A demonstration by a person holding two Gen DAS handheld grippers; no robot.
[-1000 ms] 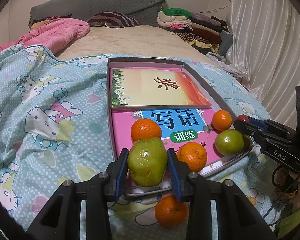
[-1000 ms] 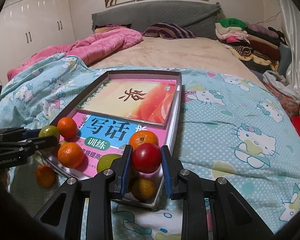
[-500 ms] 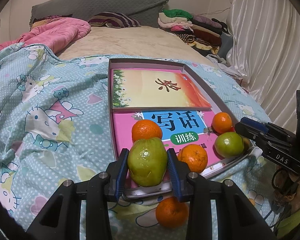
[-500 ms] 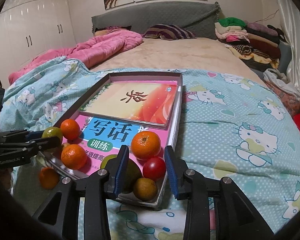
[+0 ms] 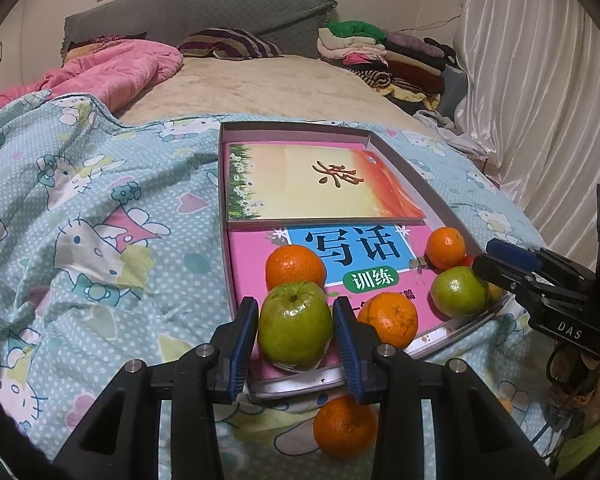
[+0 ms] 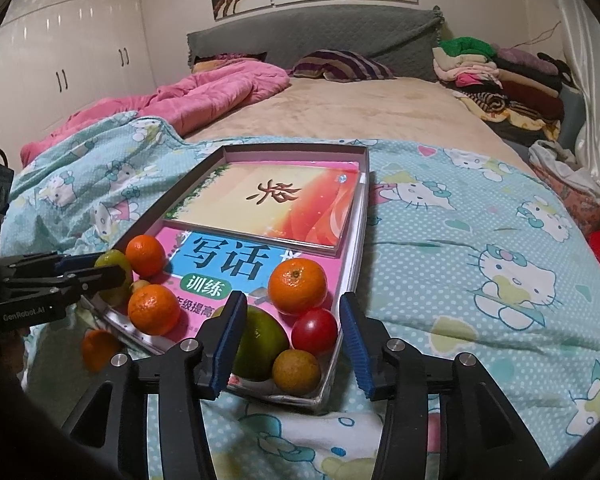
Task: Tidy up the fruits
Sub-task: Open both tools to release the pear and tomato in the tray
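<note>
My left gripper is shut on a green apple over the near left corner of the grey tray. My right gripper is open above the tray's near right corner, just behind a red tomato, a small yellowish fruit and a green fruit. Three oranges lie on the pink book in the tray. One orange lies on the blanket below the tray.
Two books fill the tray on the Hello Kitty blanket. A pink quilt and striped pillow lie at the bed's head. Folded clothes are piled at the back right, beside curtains.
My right gripper opened and let go of the red tomato, which now rests in the tray, then drew back a little. My left gripper still holds the green apple.
</note>
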